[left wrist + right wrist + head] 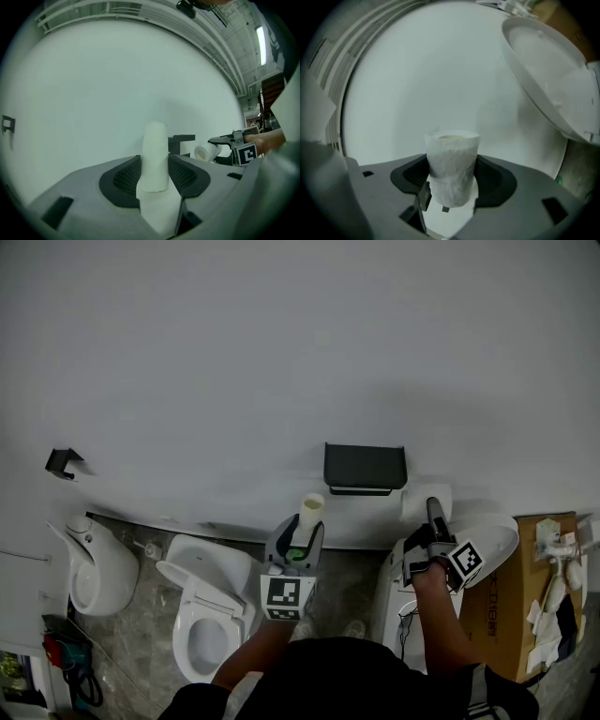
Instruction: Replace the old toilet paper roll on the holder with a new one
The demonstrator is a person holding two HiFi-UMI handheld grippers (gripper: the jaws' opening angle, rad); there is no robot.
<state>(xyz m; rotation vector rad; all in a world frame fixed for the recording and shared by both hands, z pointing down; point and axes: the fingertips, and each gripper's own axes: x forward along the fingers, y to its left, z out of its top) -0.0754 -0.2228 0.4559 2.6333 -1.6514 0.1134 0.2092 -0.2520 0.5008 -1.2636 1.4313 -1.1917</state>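
Note:
The black paper holder (365, 468) hangs on the white wall with nothing on it. Below and left of it, my left gripper (303, 532) is shut on the old cardboard tube (311, 507), which stands upright between the pads (123, 177). The tube (155, 157) fills the middle of the left gripper view, with the holder (182, 142) behind it. To the holder's lower right, my right gripper (433, 514) is shut on the new white toilet paper roll (424, 502). That roll (453, 166) stands on end between the right gripper's jaws.
A toilet (201, 613) with its seat down sits at lower left, beside a white urinal (94, 570). A second toilet's raised lid (489, 542) is by the right gripper. A cardboard box (525, 589) stands at right, a black hook (63, 462) on the wall at left.

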